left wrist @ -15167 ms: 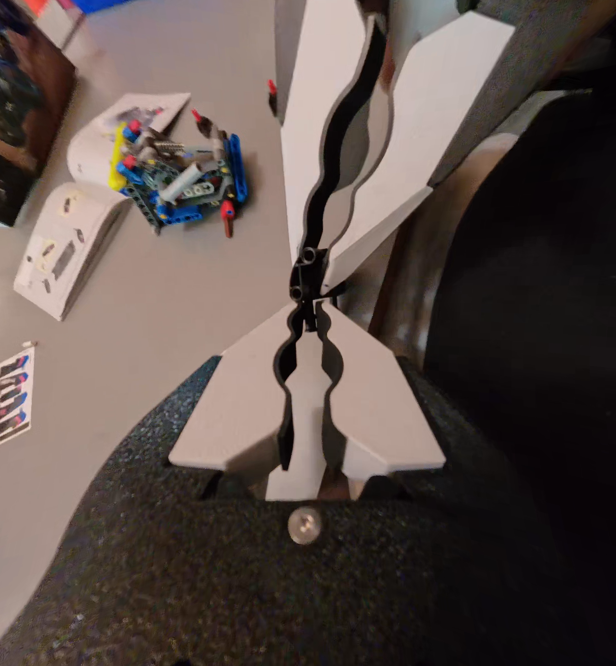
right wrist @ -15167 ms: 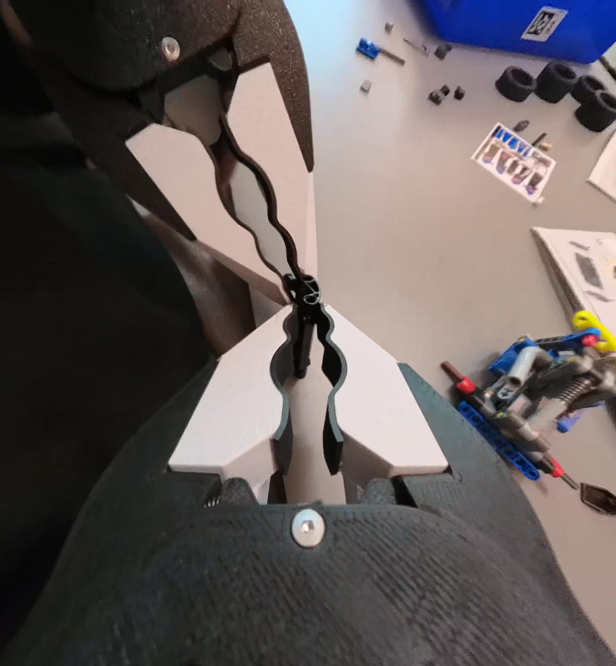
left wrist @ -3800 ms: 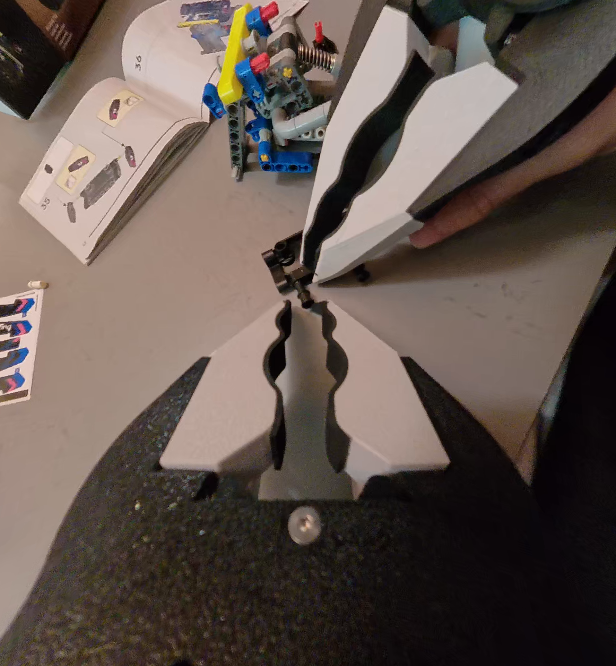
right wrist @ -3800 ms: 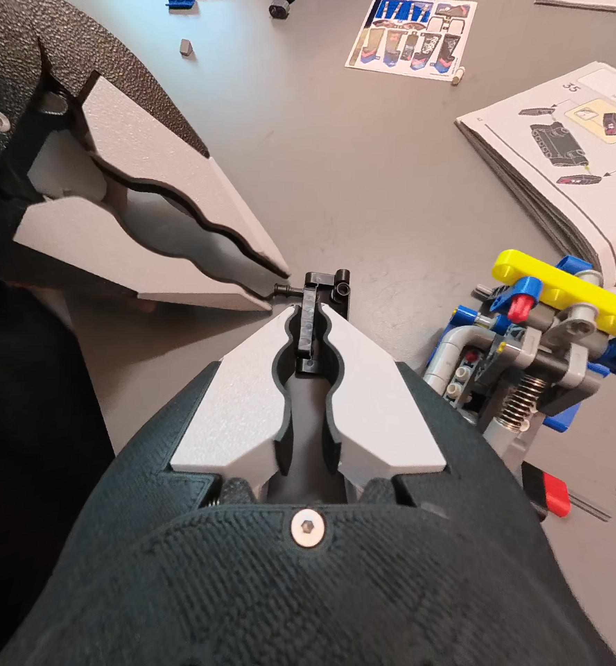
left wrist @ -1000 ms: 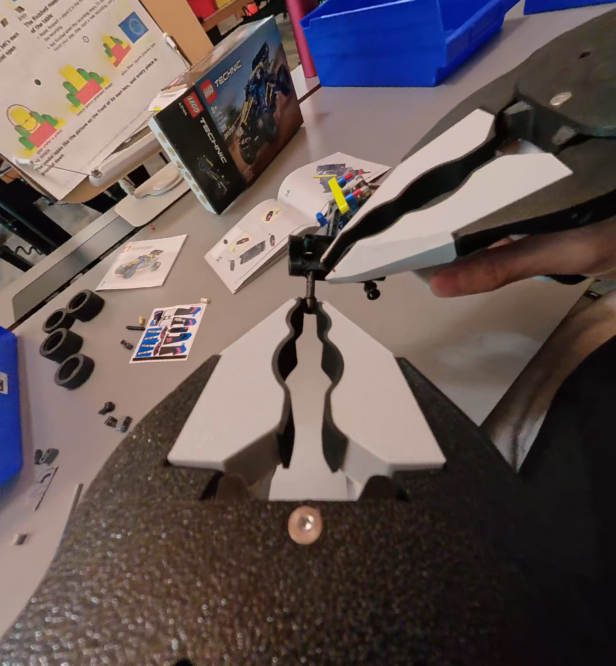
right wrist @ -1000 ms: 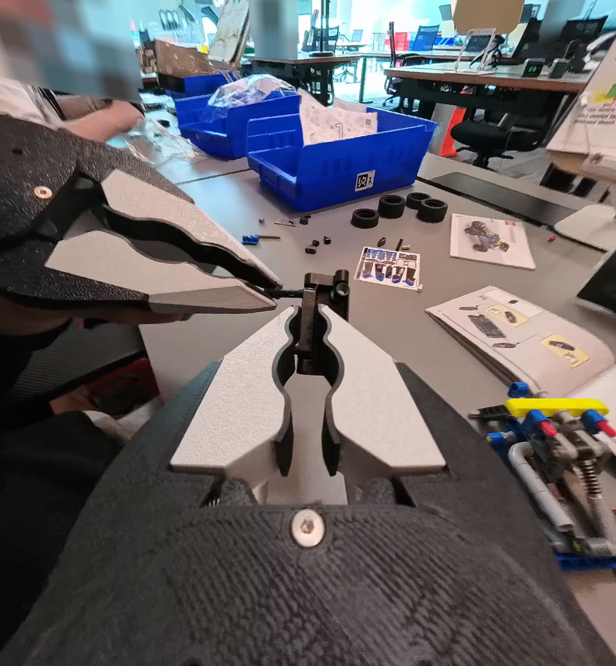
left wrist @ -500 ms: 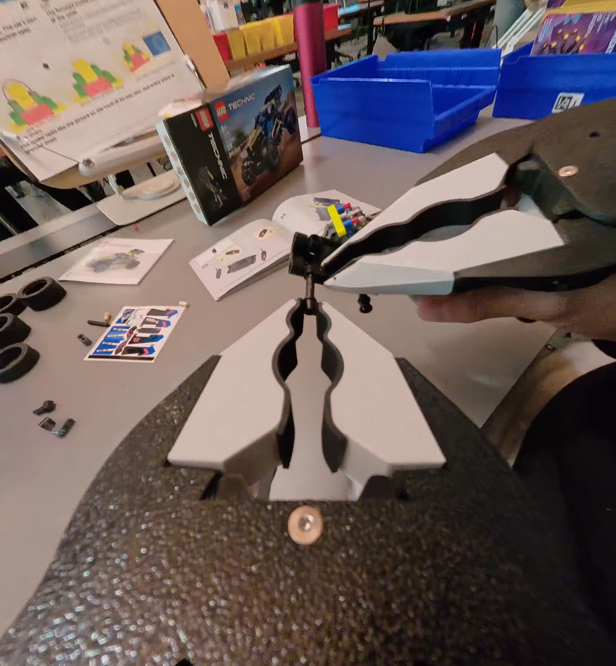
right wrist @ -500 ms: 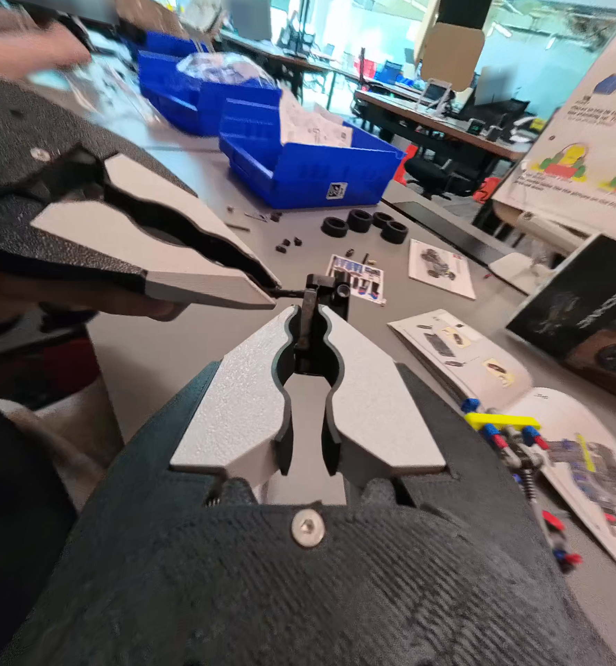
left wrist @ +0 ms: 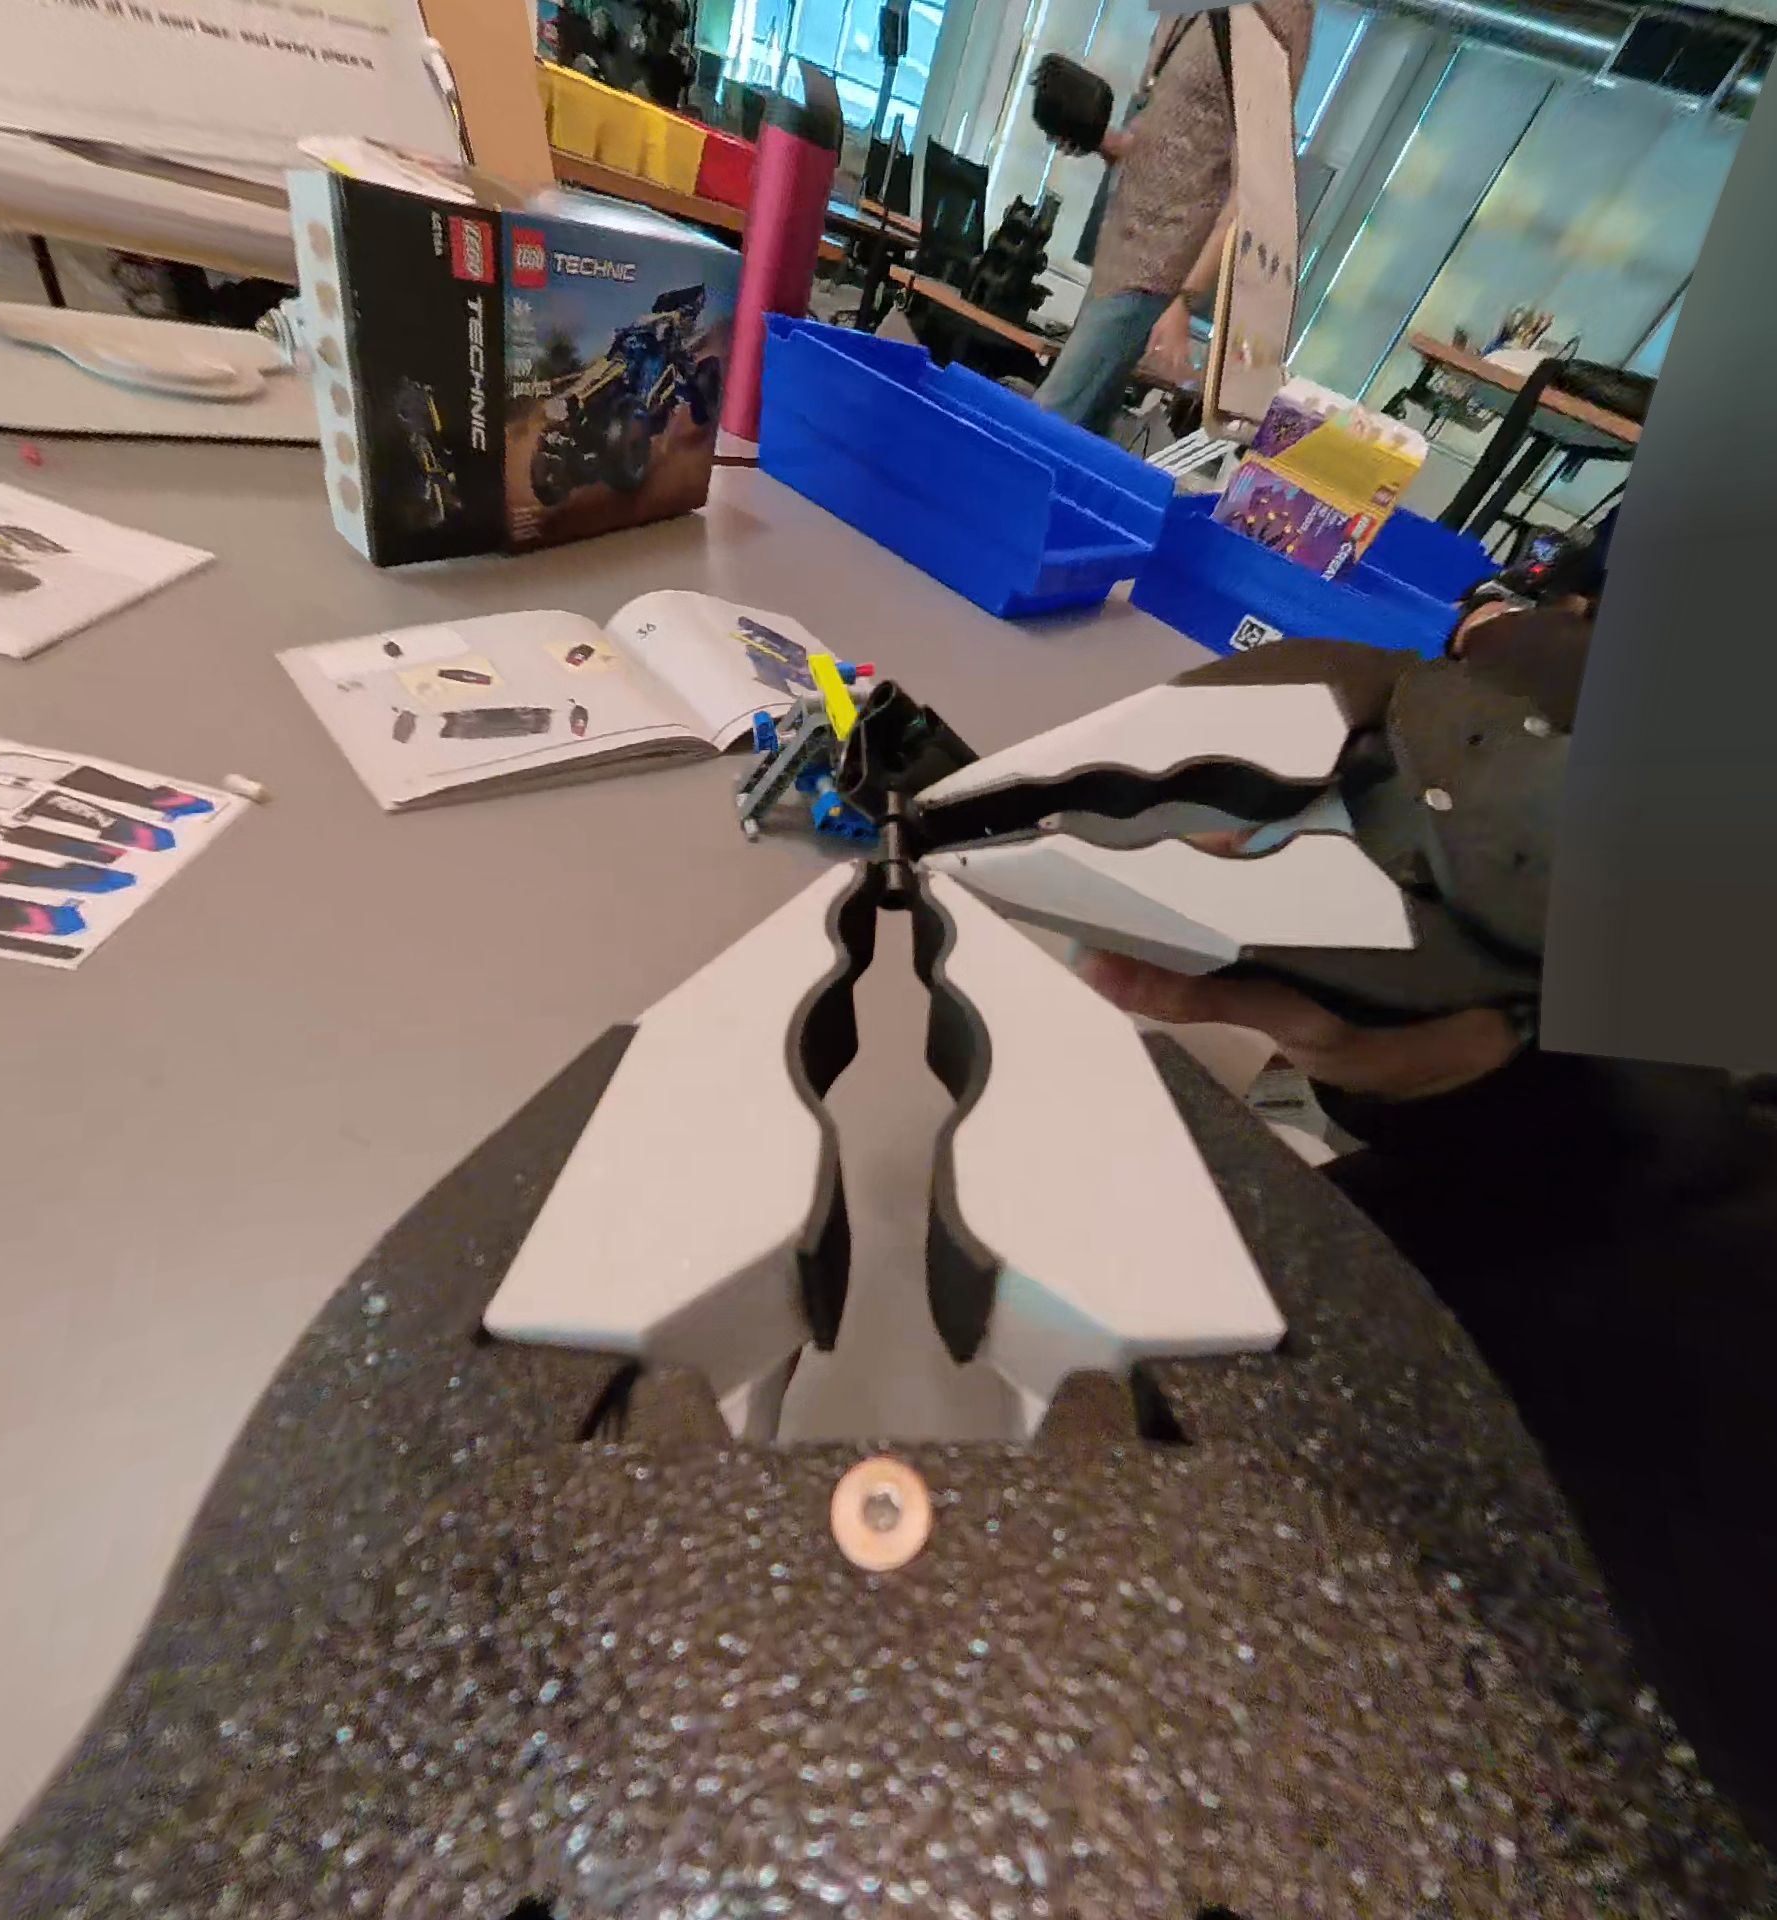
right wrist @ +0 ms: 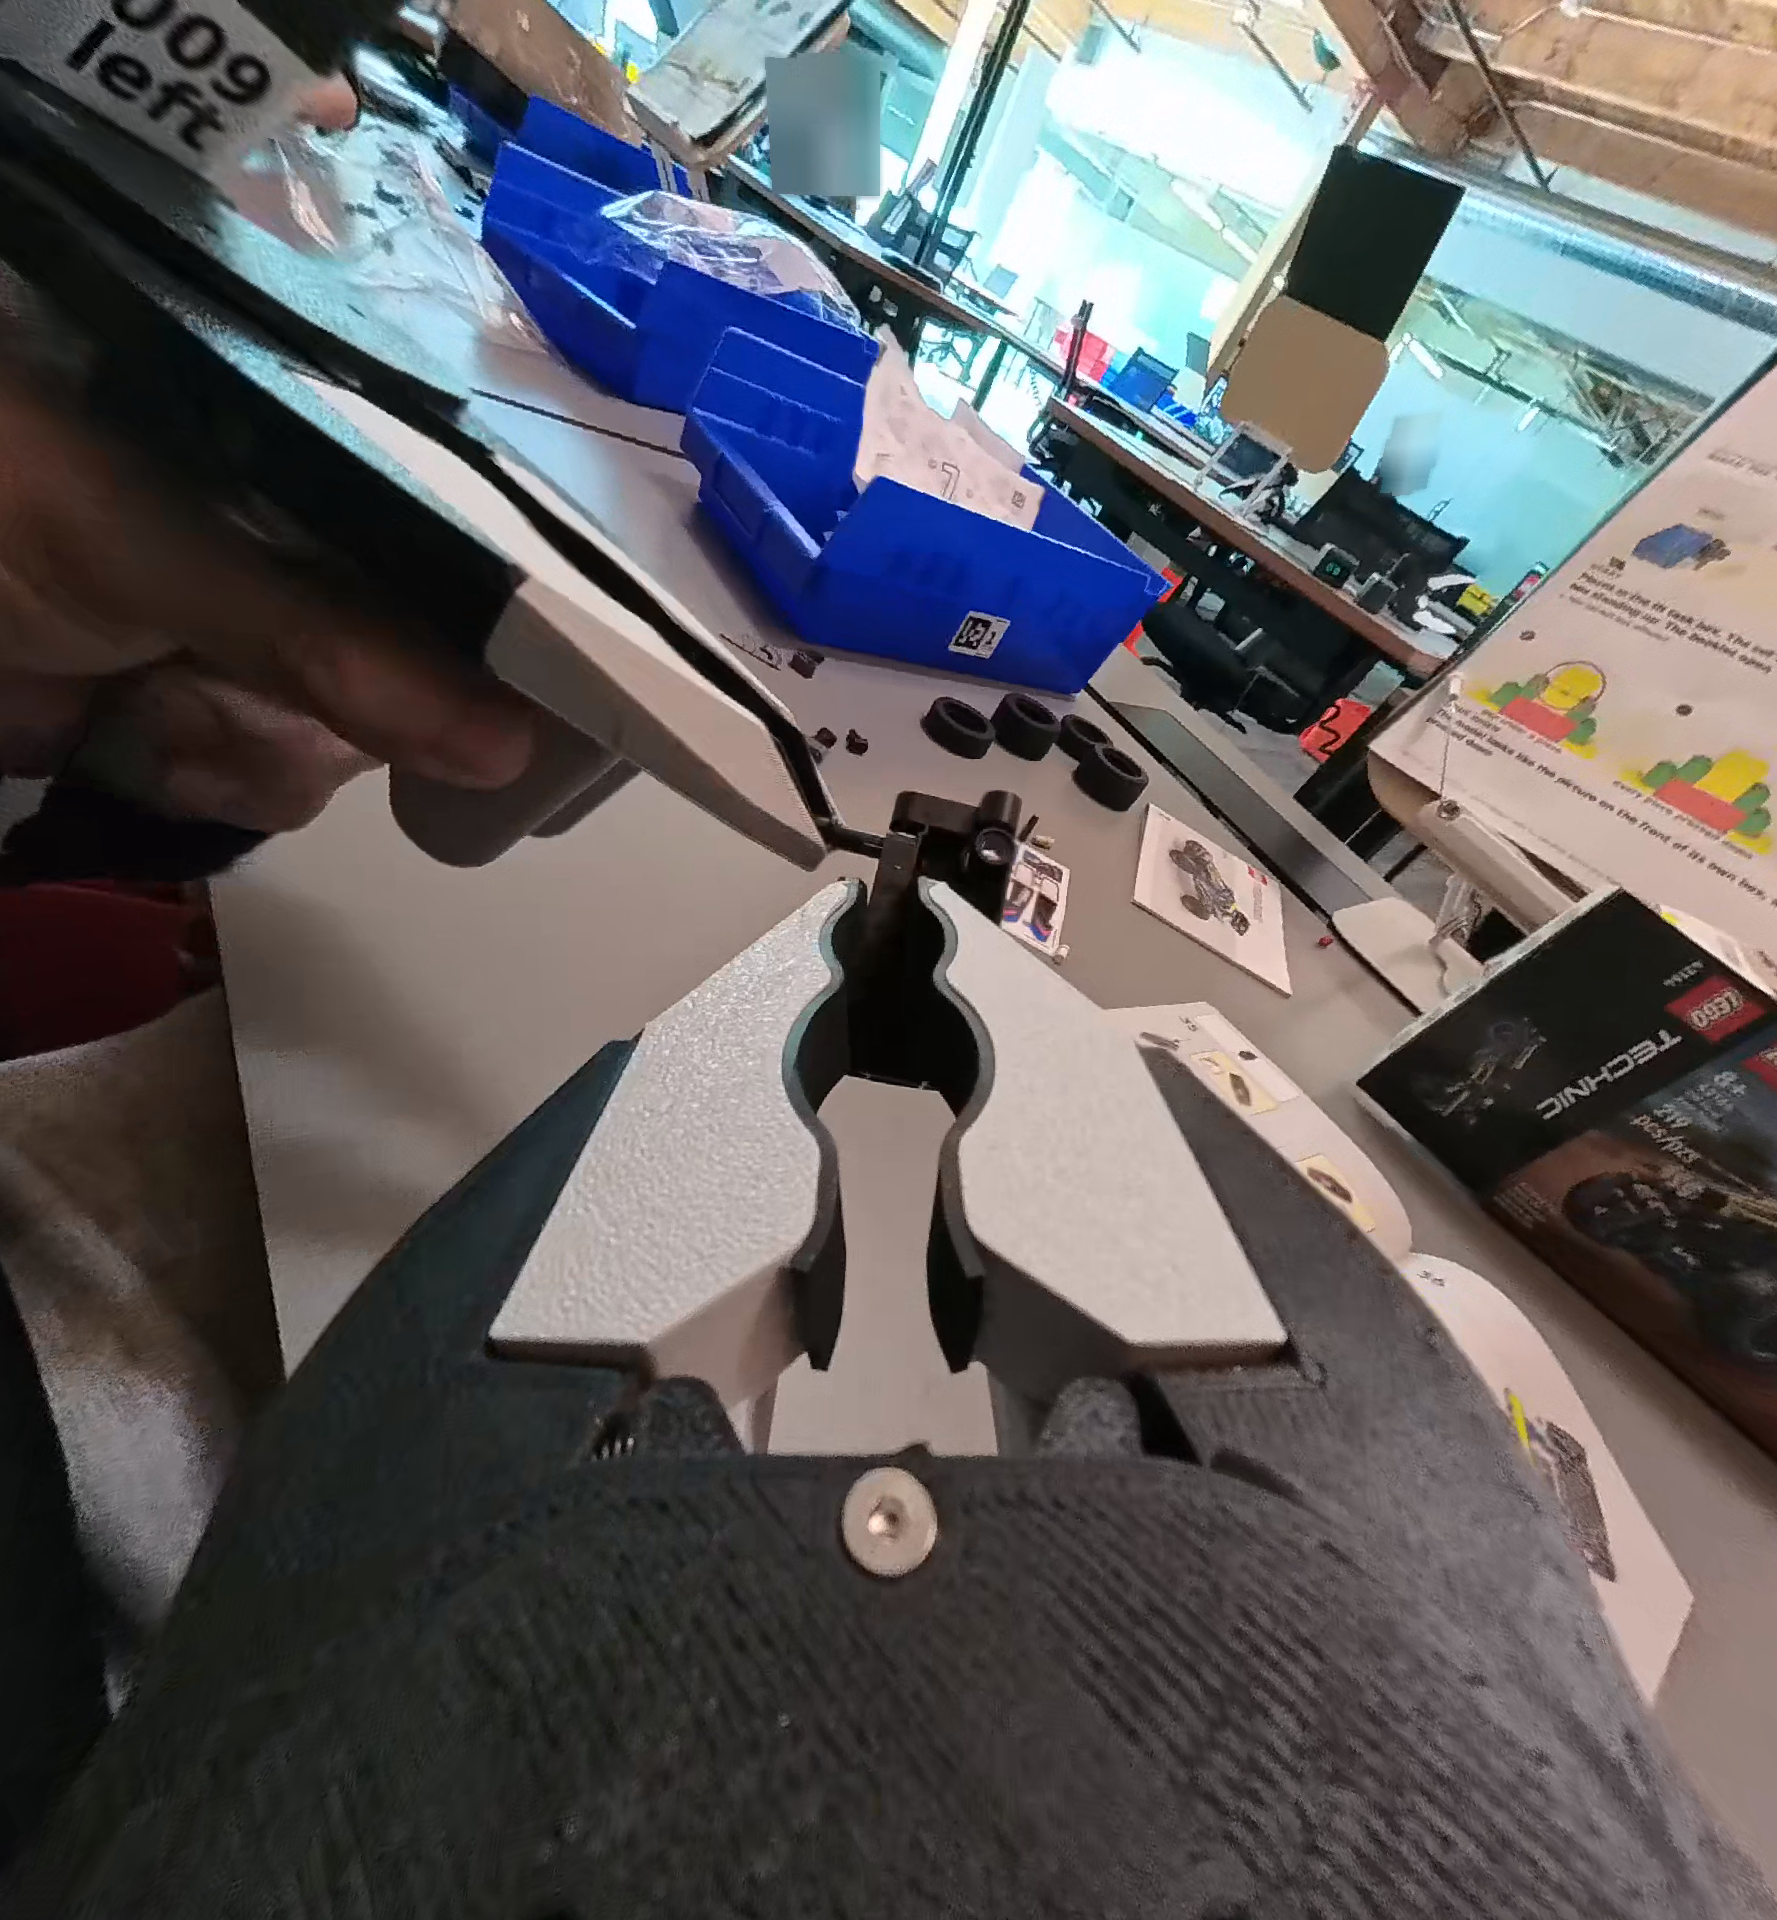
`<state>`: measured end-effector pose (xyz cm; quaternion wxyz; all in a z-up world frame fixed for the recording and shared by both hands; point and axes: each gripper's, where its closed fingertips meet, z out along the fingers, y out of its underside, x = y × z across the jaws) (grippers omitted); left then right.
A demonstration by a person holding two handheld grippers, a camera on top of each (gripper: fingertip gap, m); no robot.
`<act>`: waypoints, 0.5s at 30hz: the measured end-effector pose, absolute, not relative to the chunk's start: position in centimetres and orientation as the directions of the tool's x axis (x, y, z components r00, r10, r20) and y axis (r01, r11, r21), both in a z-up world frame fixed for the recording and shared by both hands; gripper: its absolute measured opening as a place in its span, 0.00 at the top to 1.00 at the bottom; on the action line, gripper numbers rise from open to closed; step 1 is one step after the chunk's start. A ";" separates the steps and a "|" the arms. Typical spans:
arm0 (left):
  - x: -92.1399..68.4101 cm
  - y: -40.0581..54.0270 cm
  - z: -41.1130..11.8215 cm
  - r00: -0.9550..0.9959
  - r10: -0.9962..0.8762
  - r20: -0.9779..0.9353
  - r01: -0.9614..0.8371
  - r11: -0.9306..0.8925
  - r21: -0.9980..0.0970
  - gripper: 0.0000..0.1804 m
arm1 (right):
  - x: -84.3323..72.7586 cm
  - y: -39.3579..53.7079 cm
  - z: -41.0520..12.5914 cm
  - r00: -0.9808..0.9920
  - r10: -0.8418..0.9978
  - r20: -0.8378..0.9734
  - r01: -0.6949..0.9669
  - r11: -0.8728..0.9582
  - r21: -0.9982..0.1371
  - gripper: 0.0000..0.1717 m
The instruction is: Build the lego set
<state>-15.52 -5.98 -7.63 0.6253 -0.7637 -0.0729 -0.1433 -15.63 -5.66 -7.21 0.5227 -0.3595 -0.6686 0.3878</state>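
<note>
My left gripper [left wrist: 894, 883] is shut on a thin black pin [left wrist: 896, 836]. The pin's far end sits in a black angled connector piece [left wrist: 879, 743]. My right gripper [right wrist: 889, 894] is shut on that connector [right wrist: 941, 821], which stands upright between its pads. In the left wrist view the right gripper [left wrist: 931, 831] comes in from the right, held by a hand. In the right wrist view the left gripper [right wrist: 811, 831] comes in from the upper left with the pin [right wrist: 858, 840] at its tip. Both hold the joined parts above the grey table [left wrist: 344, 987].
A partly built blue and yellow model [left wrist: 806, 748] sits just behind the held parts, beside an open booklet [left wrist: 551, 696]. A set box [left wrist: 510, 395], blue bins [left wrist: 946, 488], a sticker sheet [left wrist: 22, 842] and black tyres [right wrist: 1029, 727] lie farther off. The grippers are tip to tip, or close to it.
Both grippers have tilted and swung together, so more of the room shows behind them. The pin and connector stay gripped and joined, with no change in either grasp.
</note>
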 end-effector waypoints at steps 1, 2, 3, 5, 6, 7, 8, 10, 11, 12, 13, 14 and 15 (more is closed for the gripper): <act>-15.5 -6.0 -7.7 0.949 -0.066 0.308 0.289 -0.208 -0.934 0.98 | -15.7 -5.7 -7.4 -0.201 0.885 0.419 0.083 0.442 -0.893 0.97; -15.5 -6.0 -7.7 0.954 -0.064 0.293 0.275 -0.205 -0.939 0.98 | -15.7 -5.7 -7.4 -0.206 0.887 0.413 0.083 0.436 -0.896 0.97; -15.5 -5.9 -7.6 0.960 -0.063 0.272 0.256 -0.196 -0.947 0.98 | -15.6 -5.7 -7.3 -0.207 0.893 0.400 0.074 0.422 -0.904 0.97; -15.4 -5.9 -7.5 0.972 -0.063 0.228 0.212 -0.197 -0.957 0.98 | -15.5 -5.7 -7.2 -0.224 0.904 0.365 0.069 0.388 -0.919 0.97; -15.4 -5.9 -7.6 0.978 -0.060 0.199 0.183 -0.203 -0.962 0.98 | -15.5 -5.7 -7.4 -0.237 0.904 0.356 0.075 0.382 -0.921 0.97; -15.4 -5.9 -7.5 0.985 -0.058 0.163 0.148 -0.202 -0.968 0.98 | -15.5 -5.7 -7.4 -0.245 0.903 0.353 0.071 0.380 -0.922 0.97; -15.3 -6.0 -7.4 0.991 -0.055 0.123 0.109 -0.201 -0.973 0.98 | -15.4 -5.8 -7.3 -0.256 0.902 0.347 0.067 0.375 -0.925 0.97; -15.3 -6.0 -7.5 0.998 -0.043 0.042 0.032 -0.218 -0.975 0.98 | -15.3 -5.9 -7.5 -0.281 0.905 0.320 0.080 0.354 -0.932 0.96; -15.3 -6.0 -7.4 0.999 -0.040 -0.001 -0.010 -0.220 -0.975 0.98 | -15.2 -5.9 -7.5 -0.287 0.904 0.317 0.075 0.351 -0.933 0.96; -15.3 -6.0 -7.4 0.998 -0.040 -0.041 -0.049 -0.226 -0.973 0.98 | -15.2 -6.0 -7.5 -0.290 0.904 0.314 0.073 0.348 -0.935 0.96; -15.4 -6.0 -7.5 0.996 -0.038 -0.075 -0.082 -0.236 -0.968 0.98 | -15.2 -6.0 -7.6 -0.293 0.907 0.303 0.081 0.339 -0.937 0.96; -15.4 -6.0 -7.5 0.994 -0.035 -0.102 -0.107 -0.241 -0.965 0.98 | -15.2 -6.0 -7.6 -0.289 0.910 0.298 0.084 0.335 -0.939 0.96; -15.4 -6.0 -7.4 0.993 -0.035 -0.115 -0.120 -0.240 -0.963 0.98 | -15.3 -6.0 -7.5 -0.284 0.912 0.296 0.080 0.330 -0.941 0.96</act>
